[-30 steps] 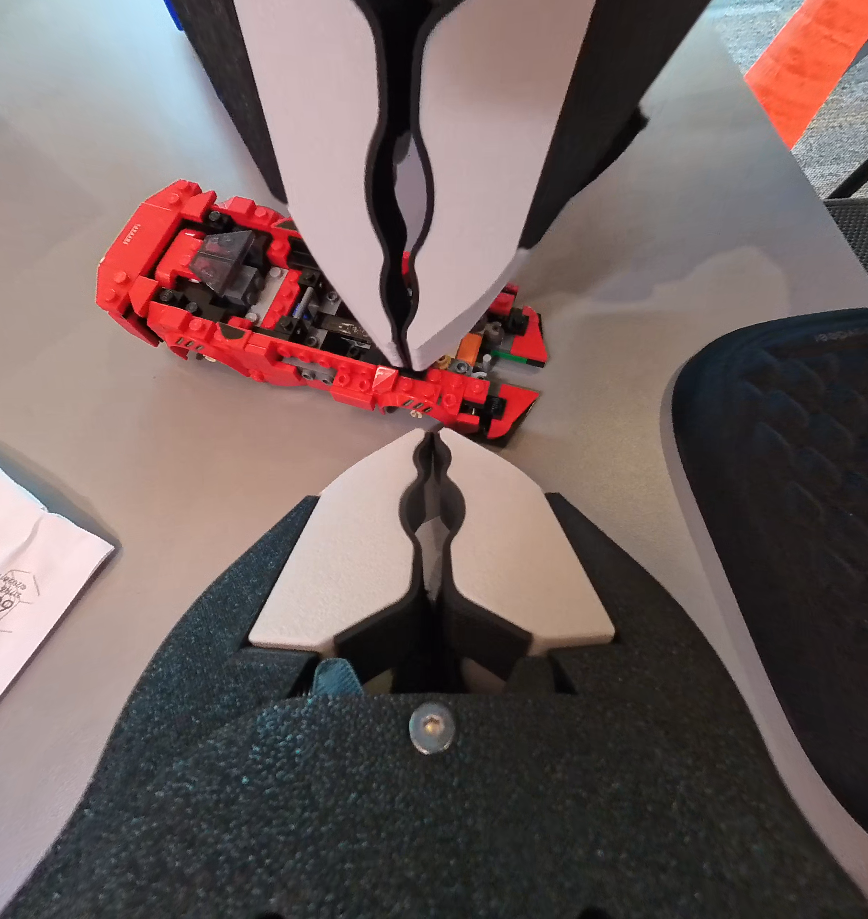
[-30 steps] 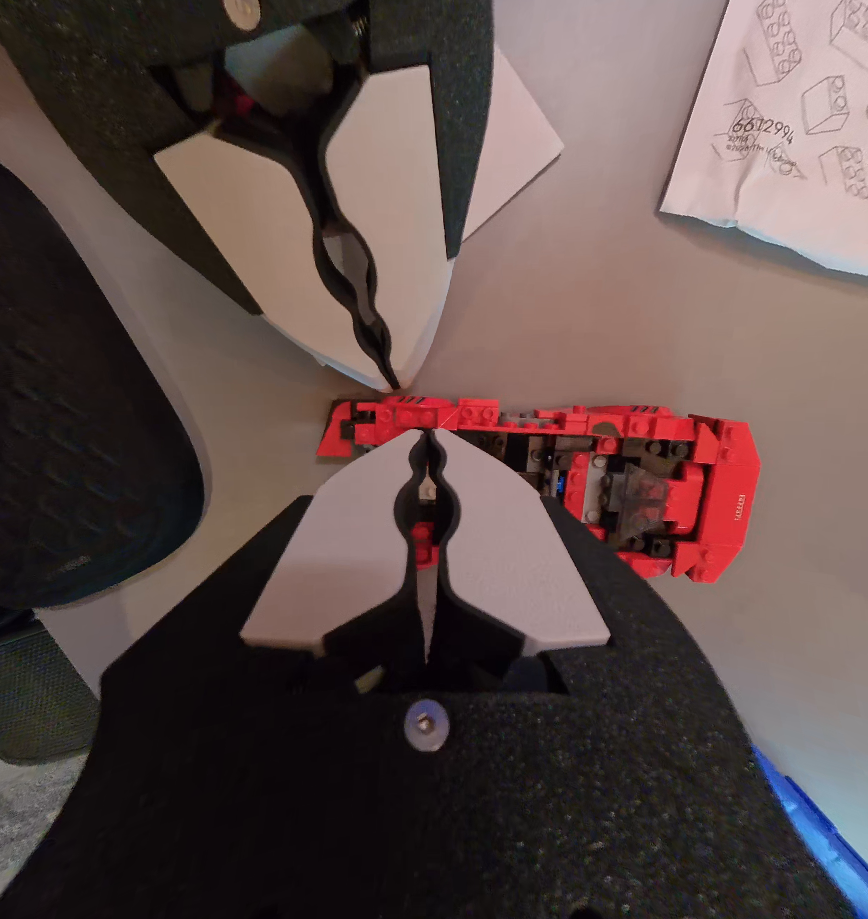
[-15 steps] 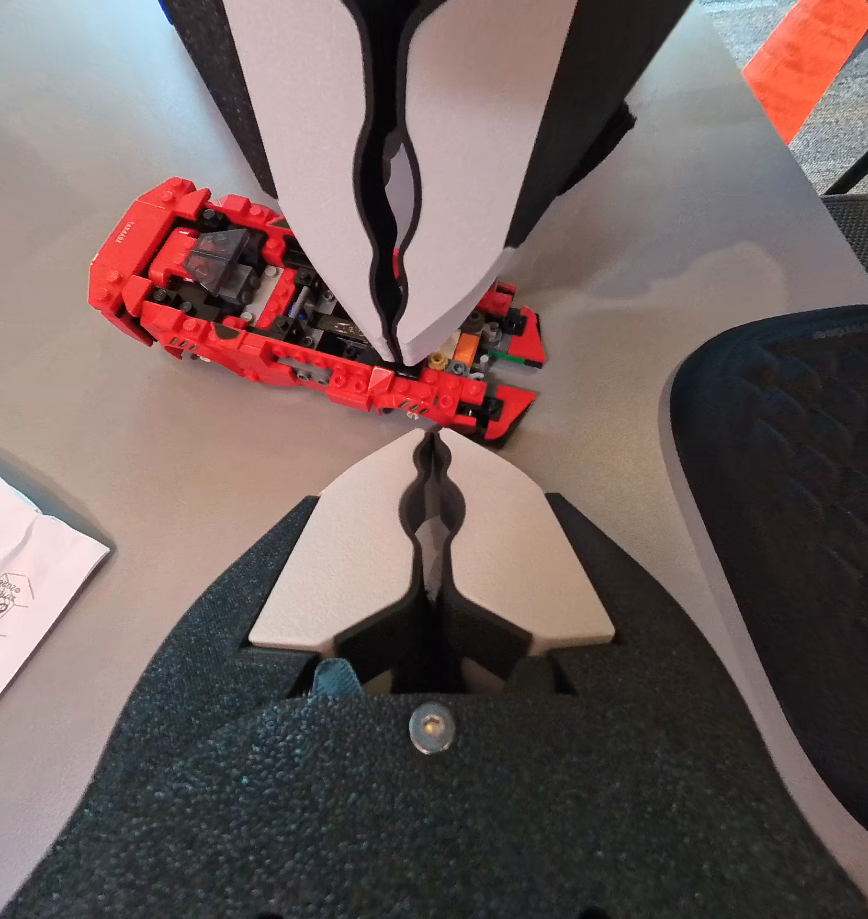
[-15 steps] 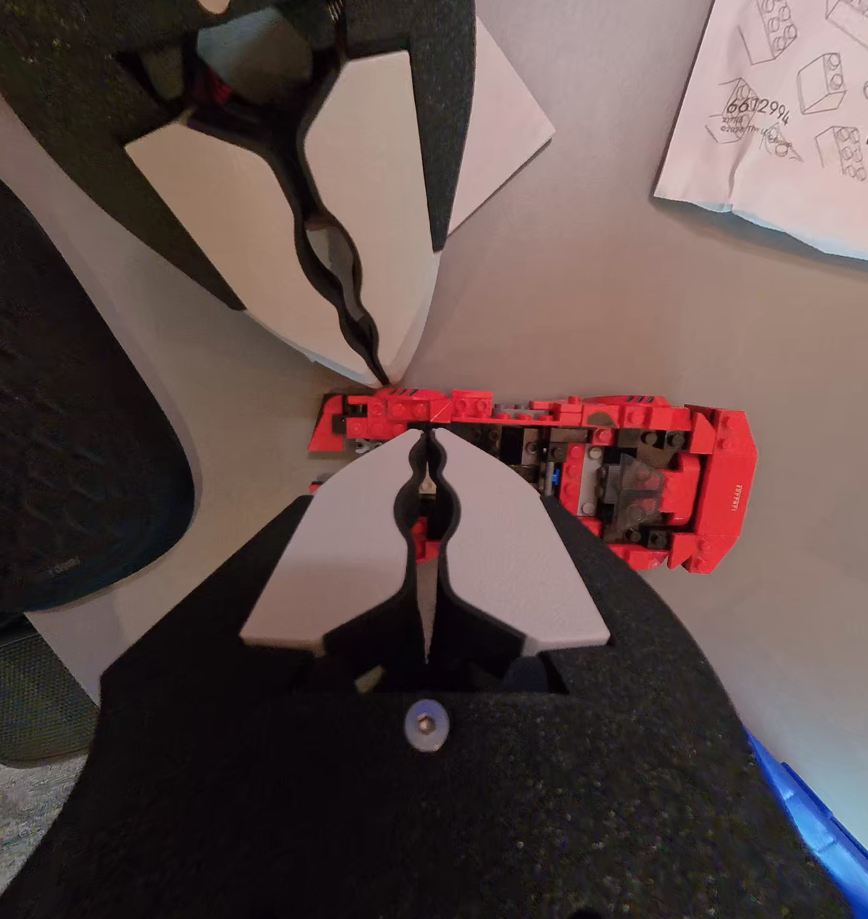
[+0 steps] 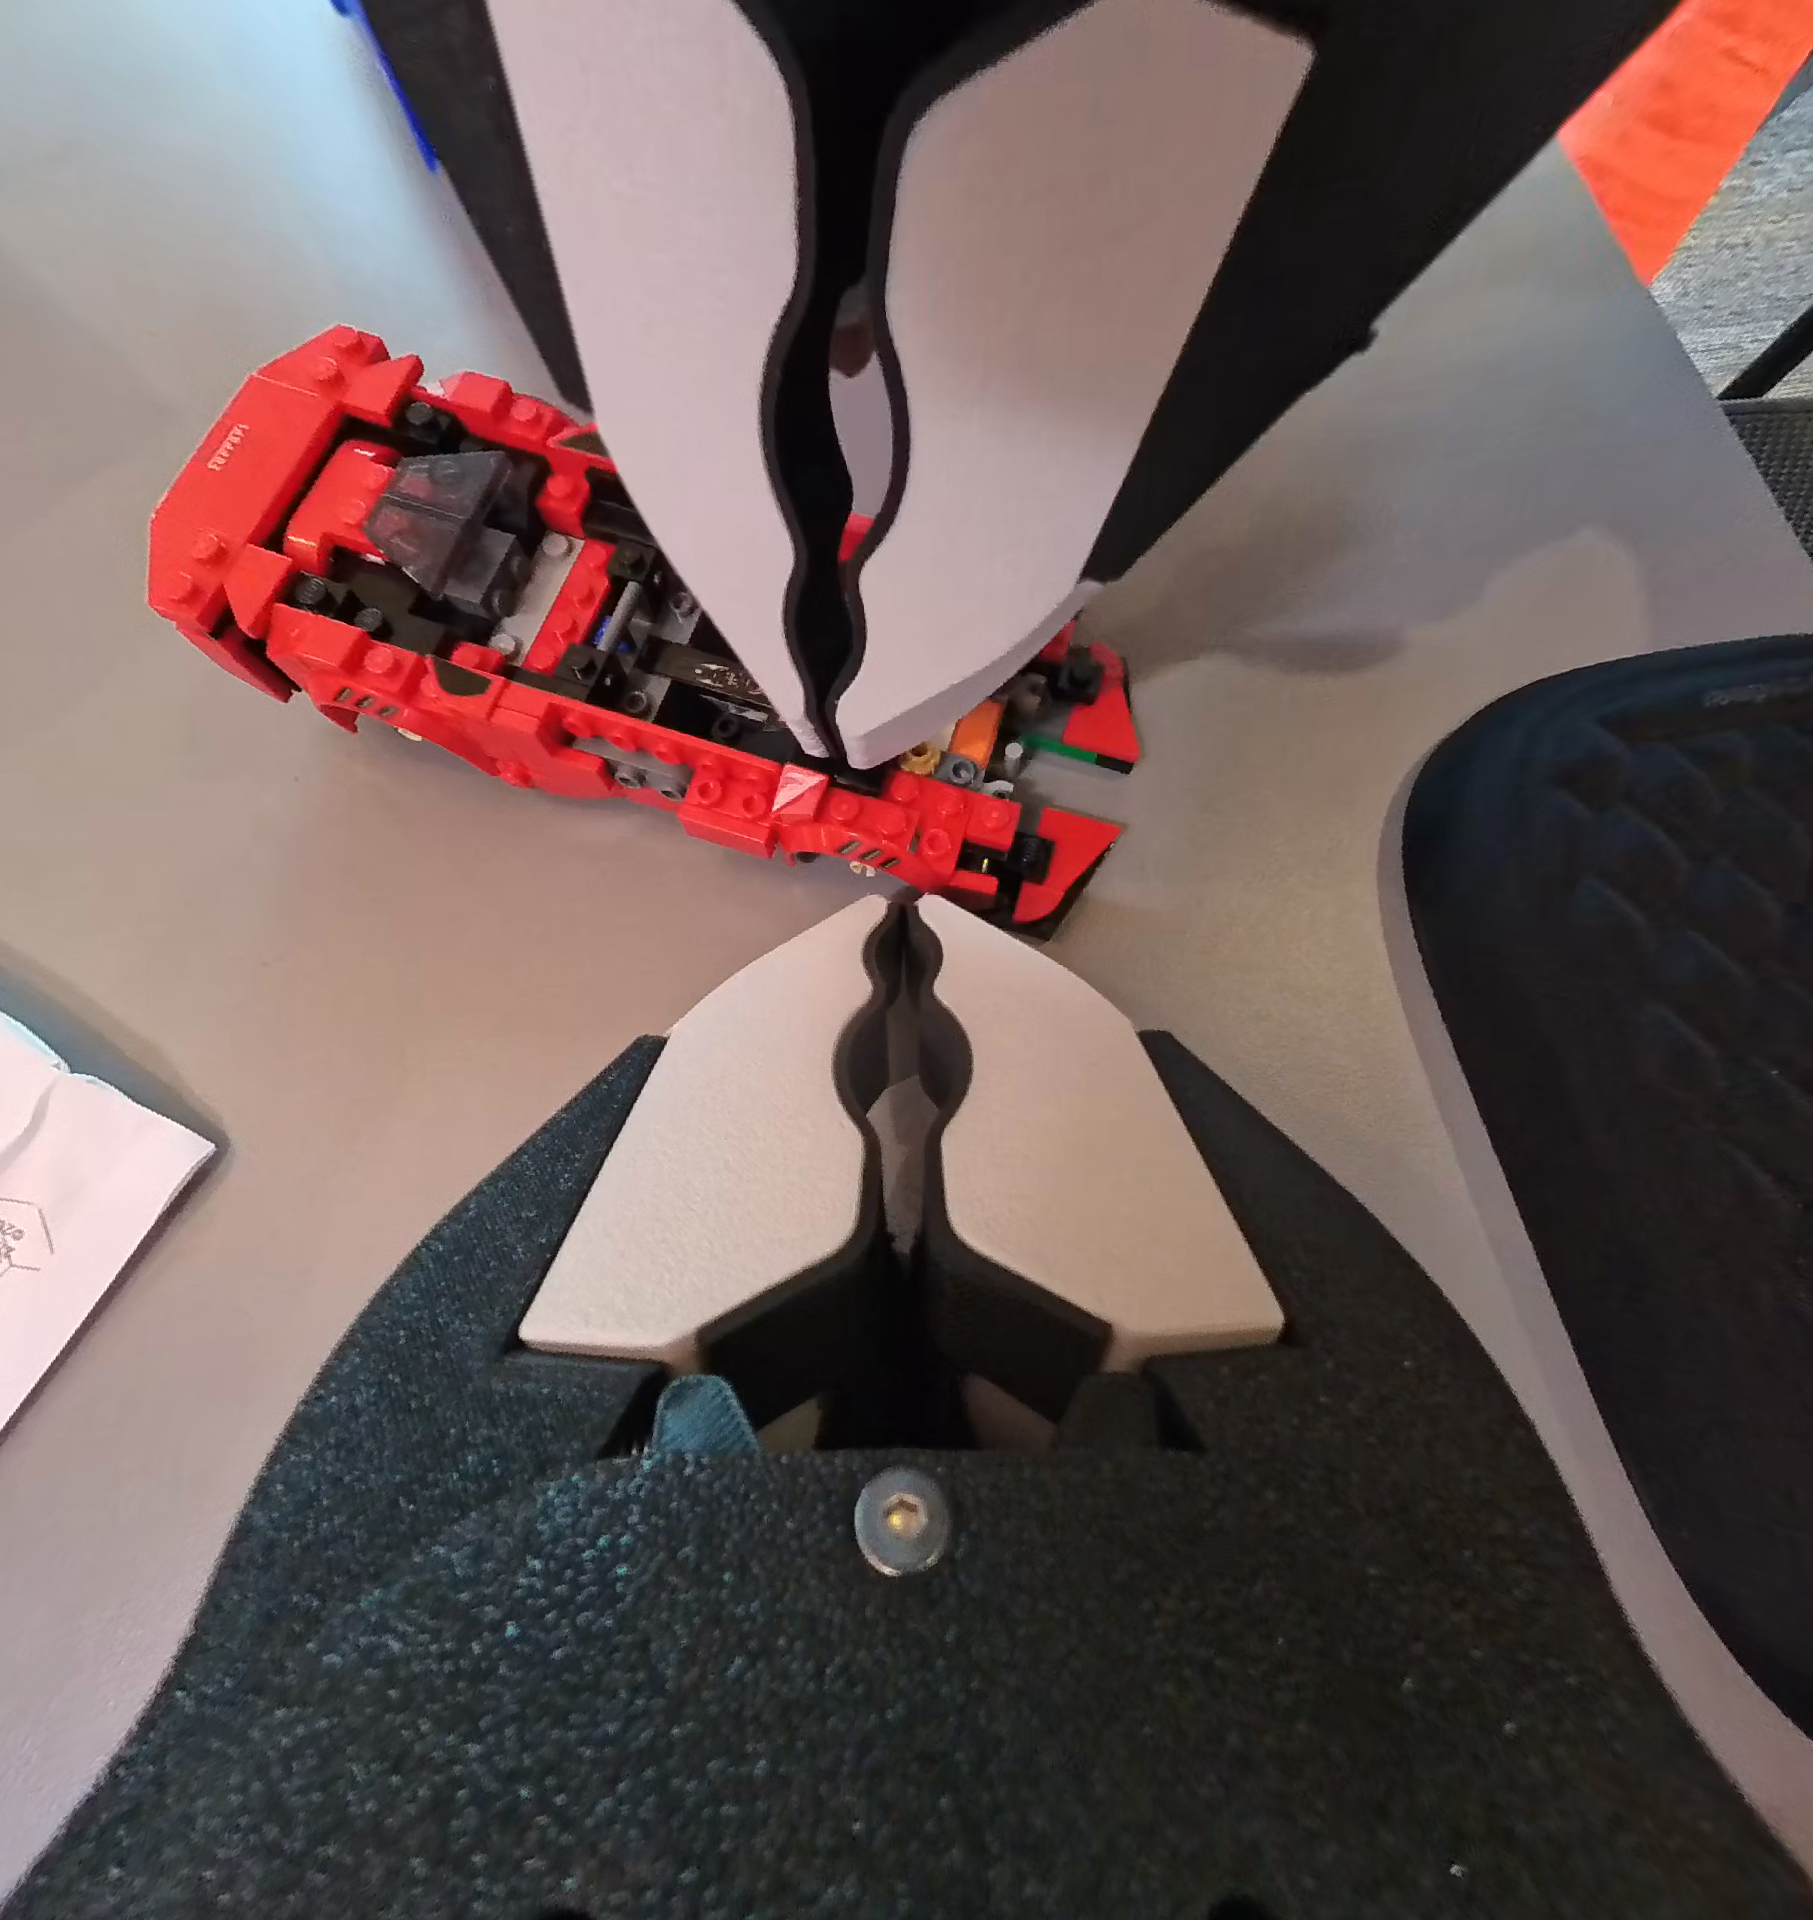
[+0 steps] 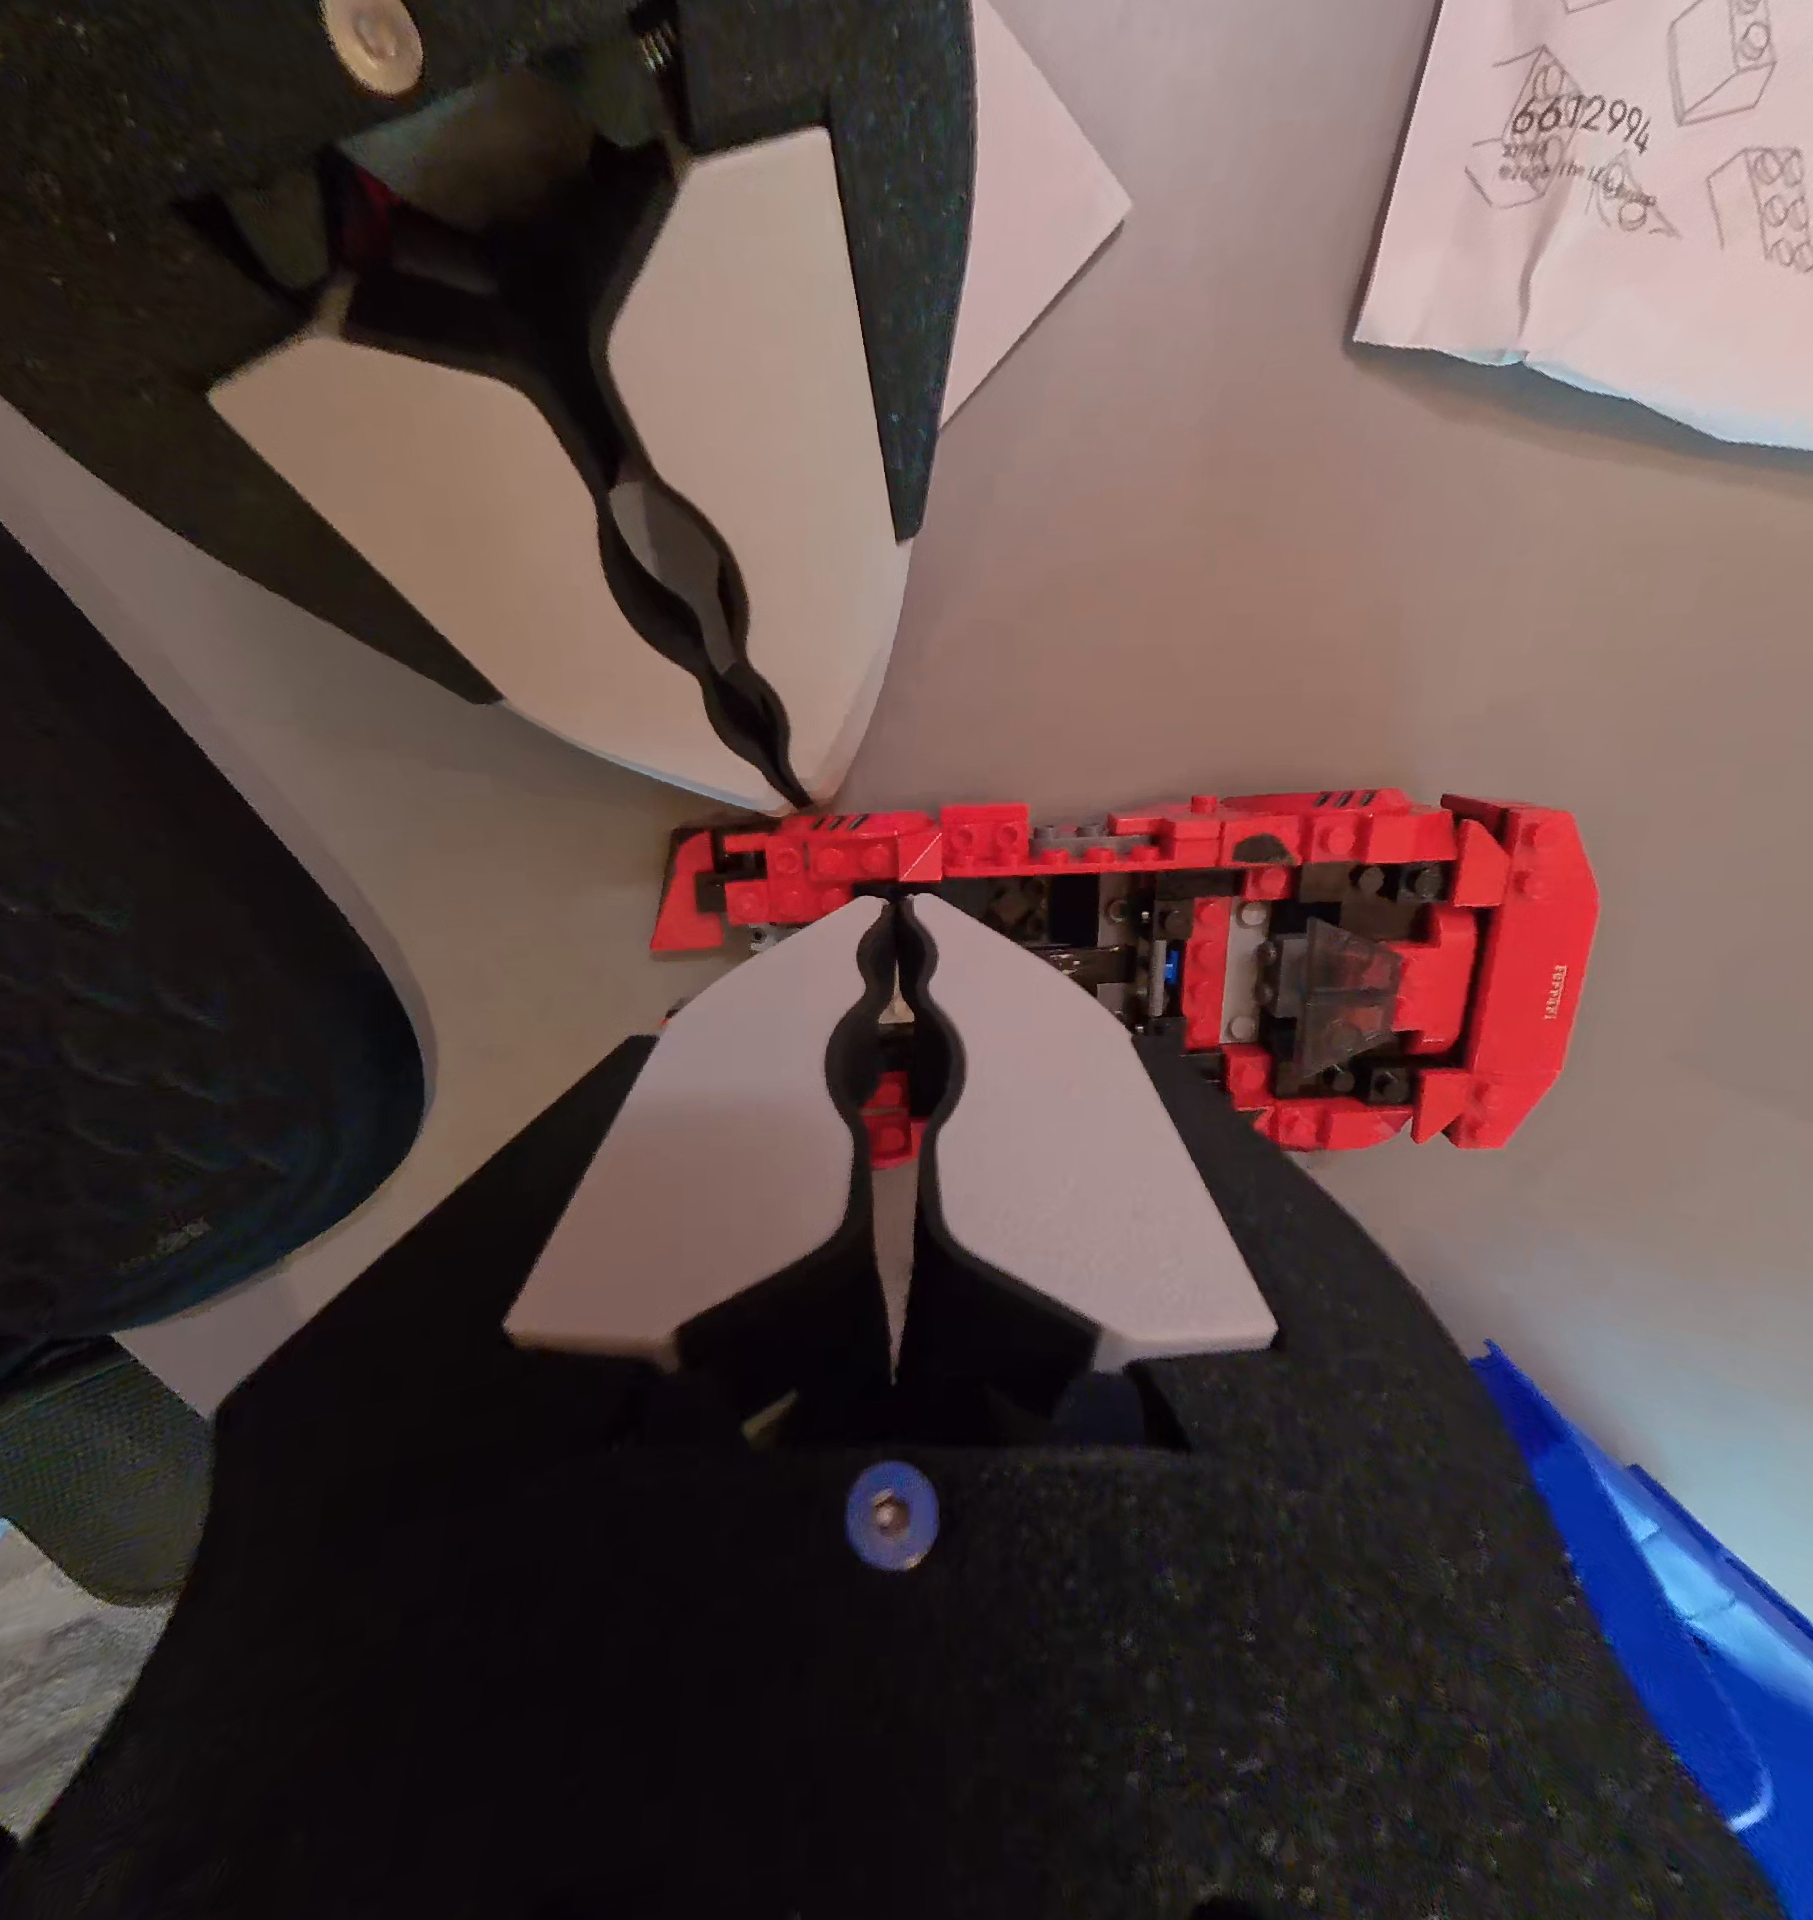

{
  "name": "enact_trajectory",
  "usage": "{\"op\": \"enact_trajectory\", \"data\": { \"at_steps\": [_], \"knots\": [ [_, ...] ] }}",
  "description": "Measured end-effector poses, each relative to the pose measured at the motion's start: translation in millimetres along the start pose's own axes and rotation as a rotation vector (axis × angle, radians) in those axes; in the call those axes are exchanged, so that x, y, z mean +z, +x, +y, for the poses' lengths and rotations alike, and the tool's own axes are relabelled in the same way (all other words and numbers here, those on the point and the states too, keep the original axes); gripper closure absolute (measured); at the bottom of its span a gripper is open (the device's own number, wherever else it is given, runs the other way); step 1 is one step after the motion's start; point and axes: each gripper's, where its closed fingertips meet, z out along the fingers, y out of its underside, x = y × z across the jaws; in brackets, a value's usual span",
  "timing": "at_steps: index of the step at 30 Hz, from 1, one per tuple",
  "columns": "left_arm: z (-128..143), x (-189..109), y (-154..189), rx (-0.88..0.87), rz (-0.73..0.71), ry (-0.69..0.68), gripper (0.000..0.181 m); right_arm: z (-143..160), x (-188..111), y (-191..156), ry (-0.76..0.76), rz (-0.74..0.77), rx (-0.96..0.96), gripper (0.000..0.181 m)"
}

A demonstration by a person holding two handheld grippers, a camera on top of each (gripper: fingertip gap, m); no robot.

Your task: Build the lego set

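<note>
A red lego car [image 5: 445, 634] lies on the grey table [image 5: 258, 935], partly built, with its black and grey inside showing. My left gripper [image 5: 904, 906] is shut, its tips at the car's near side wall by the wedge-shaped end. My right gripper [image 5: 835, 750] comes down from above, shut, with its tips pressed inside the car just behind that wall. In the right wrist view my right gripper [image 6: 897, 906] covers part of the car [image 6: 1401, 935], and the left gripper [image 6: 798, 800] touches the car's far edge. I cannot tell whether either holds a small piece.
A white printed paper bag [image 5: 40, 1195] lies at the left and also shows in the right wrist view [image 6: 1660, 208]. A black mesh chair [image 5: 1660, 1039] stands at the table's right edge. A blue bin [image 6: 1660, 1662] is near the right gripper. A white sheet [image 6: 1027, 229] lies under the left gripper. Less than 4 cm separates the two grippers' tips.
Both grippers stay shut at the same spot on the car. The right gripper has shifted slightly left, and the car's far end has swung a little with it.
</note>
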Motion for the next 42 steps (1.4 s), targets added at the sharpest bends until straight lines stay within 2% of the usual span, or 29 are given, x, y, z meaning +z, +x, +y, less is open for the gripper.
{"op": "enact_trajectory", "data": {
  "at_steps": [17,22,30,35,42],
  "knots": [
    [0.8,0.3,-0.1,-0.008,0.007,-0.007,0.181,-3.0,1.0,0.0,0.053,0.111,0.084,0.181],
    [0.1,-0.1,-0.6,-0.005,0.001,-0.002,0.181,-3.9,0.6,1.3,0.061,0.101,0.015,0.181],
    [1.6,-3.2,0.6,-0.020,0.014,0.003,0.181,-0.4,-4.3,4.3,0.134,0.043,0.020,0.181],
    [0.5,-4.9,-8.4,-0.109,0.007,0.020,0.181,-10.2,-6.4,4.2,0.188,0.026,-0.048,0.181],
    [-0.4,-6.4,-19.0,-0.205,-0.010,0.039,0.181,-8.8,0.9,3.6,0.143,-0.003,-0.077,0.181]
  ]
}}
